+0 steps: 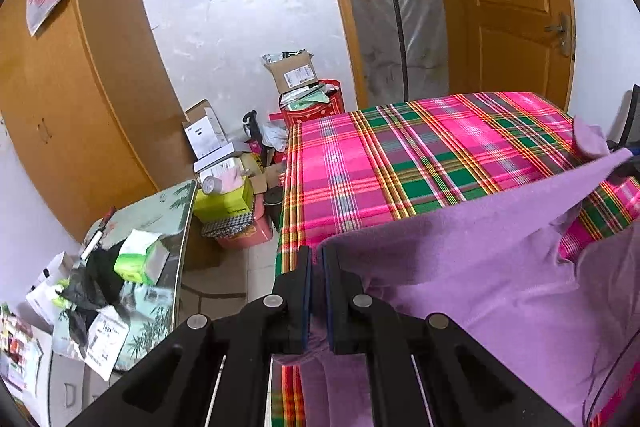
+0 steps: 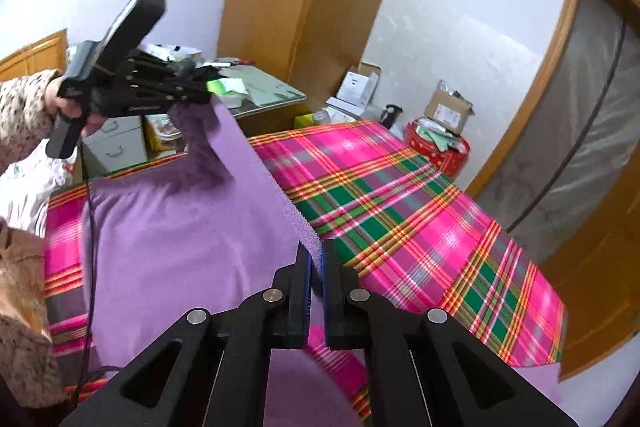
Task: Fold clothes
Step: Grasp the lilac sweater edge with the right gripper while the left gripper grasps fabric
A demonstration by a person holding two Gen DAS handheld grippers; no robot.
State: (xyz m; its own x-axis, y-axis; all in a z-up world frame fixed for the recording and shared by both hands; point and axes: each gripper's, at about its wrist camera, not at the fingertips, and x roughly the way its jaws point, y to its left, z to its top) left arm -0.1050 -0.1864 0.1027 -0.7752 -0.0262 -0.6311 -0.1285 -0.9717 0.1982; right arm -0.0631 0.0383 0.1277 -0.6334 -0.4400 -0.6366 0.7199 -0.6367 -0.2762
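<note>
Cluttered little room with a wooden wardrobe point(image 1: 60, 99), boxes piled by the wall and a surface under a pink and green plaid cloth point(image 1: 400, 163). Purple garment point(image 2: 172, 247) is lifted off that cloth, stretched between both tools. Left hand-held gripper point(image 1: 316, 291) is pinching one edge of the fabric tight, and the right hand-held gripper point(image 2: 316, 291) has its fingers clamped on another edge. Rest of it droops over the plaid.

ahead of me: orange wooden door point(image 1: 516, 3) | red round tin point(image 1: 316, 107) | brown cardboard box point(image 1: 294, 73) | glass-topped side table point(image 1: 176, 211)
</note>
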